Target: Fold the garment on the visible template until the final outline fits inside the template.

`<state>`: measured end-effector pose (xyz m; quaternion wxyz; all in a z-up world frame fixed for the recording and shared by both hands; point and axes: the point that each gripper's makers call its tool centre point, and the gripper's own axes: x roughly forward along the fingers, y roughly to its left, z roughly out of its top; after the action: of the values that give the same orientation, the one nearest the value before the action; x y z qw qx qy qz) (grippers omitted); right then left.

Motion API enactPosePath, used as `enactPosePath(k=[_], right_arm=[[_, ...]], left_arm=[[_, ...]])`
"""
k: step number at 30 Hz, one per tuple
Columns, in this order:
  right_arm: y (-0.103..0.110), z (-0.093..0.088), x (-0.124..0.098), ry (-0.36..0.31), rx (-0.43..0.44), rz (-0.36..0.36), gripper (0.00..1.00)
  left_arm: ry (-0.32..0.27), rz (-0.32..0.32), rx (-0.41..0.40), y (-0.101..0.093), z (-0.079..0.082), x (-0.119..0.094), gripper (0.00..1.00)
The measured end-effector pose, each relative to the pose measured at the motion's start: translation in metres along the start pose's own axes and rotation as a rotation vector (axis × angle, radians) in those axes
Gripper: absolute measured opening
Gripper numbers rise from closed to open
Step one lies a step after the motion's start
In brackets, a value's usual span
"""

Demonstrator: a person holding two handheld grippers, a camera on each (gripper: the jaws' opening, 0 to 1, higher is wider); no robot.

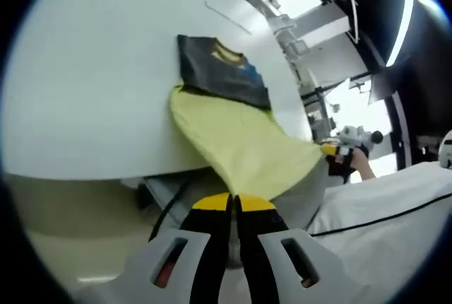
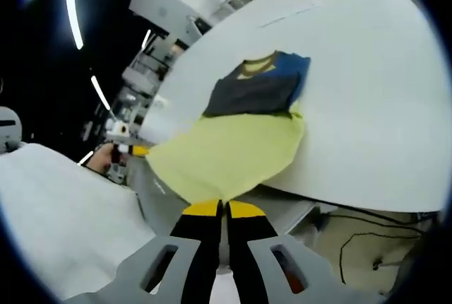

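Garment (image 1: 240, 141), yellow below and dark above, lies on the white table (image 1: 92, 92), its hem hanging over the near edge, pinched at opposite corners by left gripper (image 1: 234, 201) and right gripper (image 2: 222, 207); bare tabletop surrounds it.

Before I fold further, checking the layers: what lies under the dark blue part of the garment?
The yellow fabric runs under the dark blue part on the white table. Any template beneath is covered.

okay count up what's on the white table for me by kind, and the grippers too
Garments: 1, the yellow, dark grey and blue garment
Tables: 1, the white table
Grippers: 2, left gripper, right gripper
Total: 4
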<state>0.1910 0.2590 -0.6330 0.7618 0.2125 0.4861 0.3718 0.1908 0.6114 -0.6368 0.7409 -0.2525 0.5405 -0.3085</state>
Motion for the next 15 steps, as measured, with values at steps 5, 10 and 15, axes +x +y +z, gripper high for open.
enactPosePath(k=[5,10,15], right_arm=[[-0.002,0.008,0.000,-0.006,-0.005,-0.004,0.03],[-0.004,0.018,-0.001,-0.012,-0.012,-0.008,0.03],[-0.008,0.030,0.001,-0.021,-0.022,-0.014,0.03]], left_arm=[[0.003,-0.002,0.011,-0.003,0.008,0.001,0.00],[0.009,-0.003,0.028,-0.005,0.017,0.001,0.00],[0.009,-0.003,0.045,-0.005,0.030,0.003,0.00]])
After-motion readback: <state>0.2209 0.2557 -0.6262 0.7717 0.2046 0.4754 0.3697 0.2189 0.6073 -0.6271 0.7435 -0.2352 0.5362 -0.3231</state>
